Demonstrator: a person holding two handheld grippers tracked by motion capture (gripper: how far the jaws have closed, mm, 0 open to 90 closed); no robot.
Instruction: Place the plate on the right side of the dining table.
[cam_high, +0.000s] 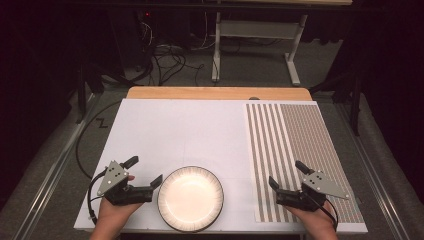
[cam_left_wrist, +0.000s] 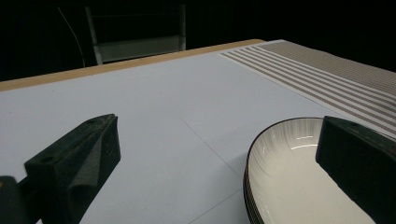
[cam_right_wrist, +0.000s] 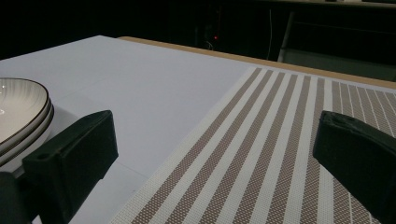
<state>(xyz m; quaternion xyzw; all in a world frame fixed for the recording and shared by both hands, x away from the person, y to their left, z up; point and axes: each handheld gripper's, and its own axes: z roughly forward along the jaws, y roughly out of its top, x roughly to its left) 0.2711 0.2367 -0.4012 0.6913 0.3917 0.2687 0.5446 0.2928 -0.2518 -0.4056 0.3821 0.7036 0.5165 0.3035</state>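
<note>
Both grippers, left gripper (cam_high: 146, 170) and right gripper (cam_high: 286, 173), are sitting wide open, holding nothing. Left one's hovering just beside the stacked plates (cam_high: 190, 198); right one's hanging over the striped placemat (cam_high: 295, 135).

Light is falling from above onto the desk (cam_high: 180, 130), leaving its white sheet bright while the room behind is sinking into near black. The plate (cam_high: 190, 198) is catching a soft glare across its bowl — in the left gripper view a thin bright streak is showing on its inner wall. The black tool jaws are reading as dark, almost detailless shapes and are looking slightly soft — the striped mat (cam_right_wrist: 261, 154) is staying crisp near, blurring far. All three views are looking grainy.
</note>
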